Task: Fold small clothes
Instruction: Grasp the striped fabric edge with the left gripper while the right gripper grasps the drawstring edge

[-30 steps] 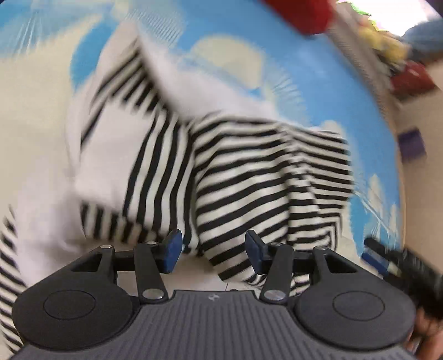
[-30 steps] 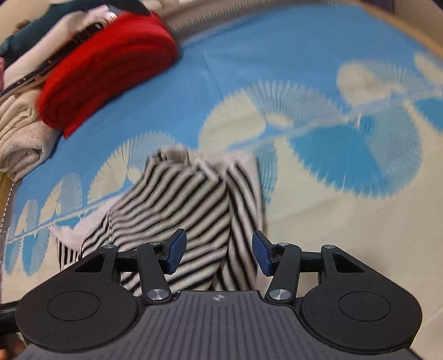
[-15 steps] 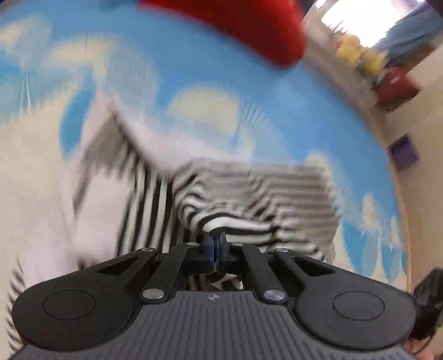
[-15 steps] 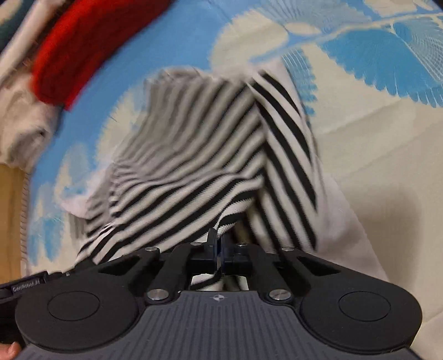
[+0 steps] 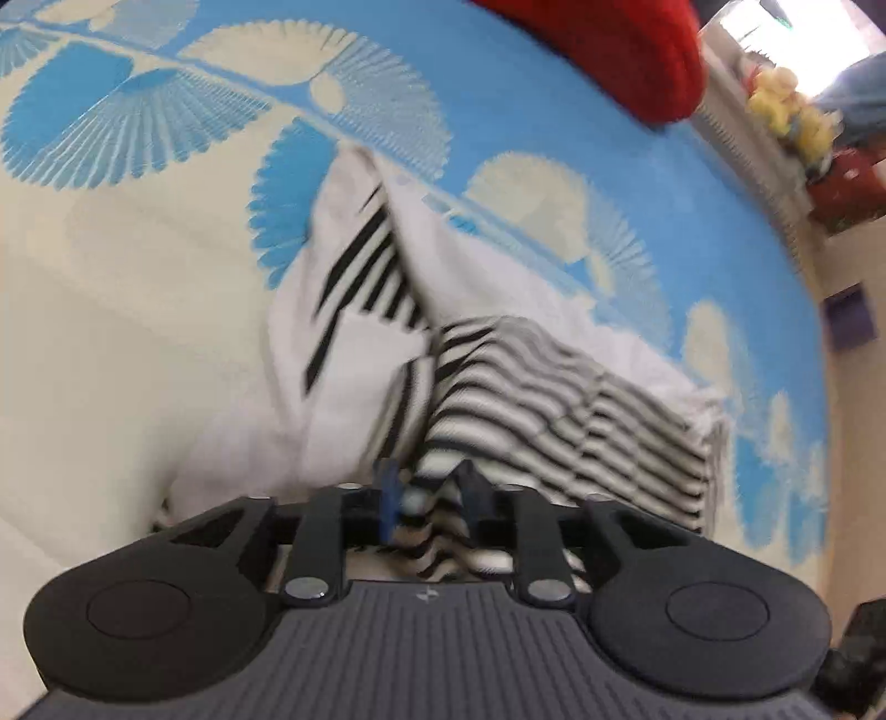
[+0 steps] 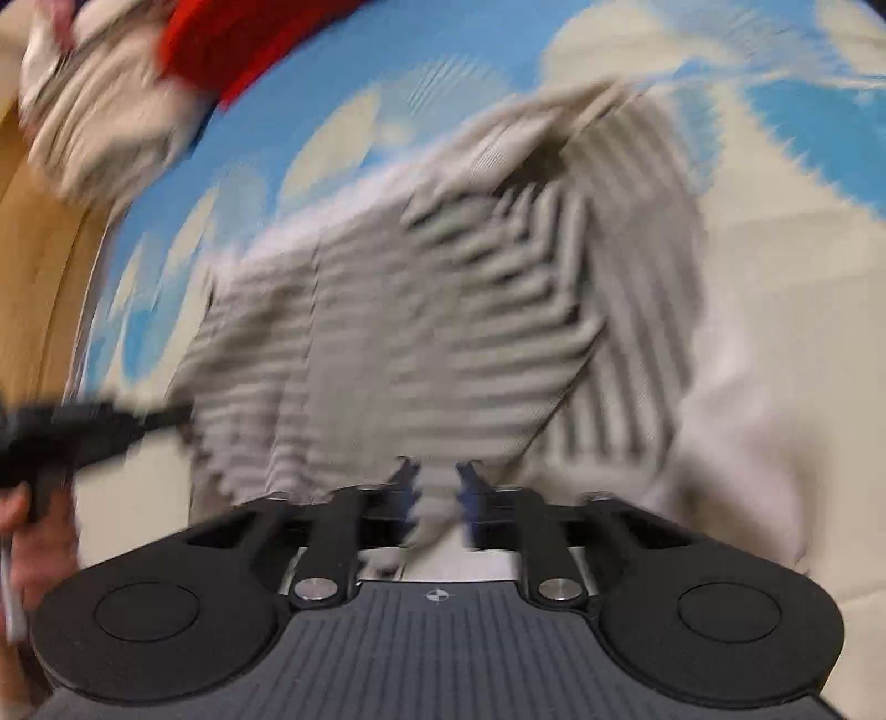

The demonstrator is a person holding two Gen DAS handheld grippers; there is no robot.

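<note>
On the blue-and-cream patterned cloth [image 5: 138, 310], the left wrist view shows a black-and-white striped garment [image 5: 554, 399] lying crumpled, its long axis running from upper left to lower right. The left gripper [image 5: 429, 501] has its fingers slightly apart with striped fabric between them. From the right wrist, blurred, the right gripper [image 6: 434, 495] likewise has its fingers slightly apart around the garment's near edge.

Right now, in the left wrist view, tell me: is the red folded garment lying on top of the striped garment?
No. The red folded garment sits apart at the far edge, with bare blue patterned cloth between it and the striped garment.
</note>
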